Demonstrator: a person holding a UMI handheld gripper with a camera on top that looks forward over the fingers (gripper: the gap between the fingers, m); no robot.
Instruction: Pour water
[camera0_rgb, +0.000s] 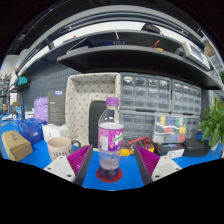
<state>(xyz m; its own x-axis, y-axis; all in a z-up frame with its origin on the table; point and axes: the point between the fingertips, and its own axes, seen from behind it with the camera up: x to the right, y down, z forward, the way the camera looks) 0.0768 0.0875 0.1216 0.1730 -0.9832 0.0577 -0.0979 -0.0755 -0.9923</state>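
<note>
A clear plastic water bottle (110, 135) with a purple cap and pink label stands upright on a red round coaster (109, 176) on the blue table (185, 160). It stands between my fingers with a gap at each side. My gripper (110, 165) is open, its magenta pads (80, 160) flanking the bottle's lower part without touching it. A paper cup (60, 147) stands to the left, beyond the left finger.
A white box (52, 132) and a blue container (30, 129) stand at the left, with a tan item (14, 146) near them. A perforated beige board (92, 100) and drawer cabinets (160, 95) stand behind. Colourful items (170, 128) and a plant (214, 122) are at the right.
</note>
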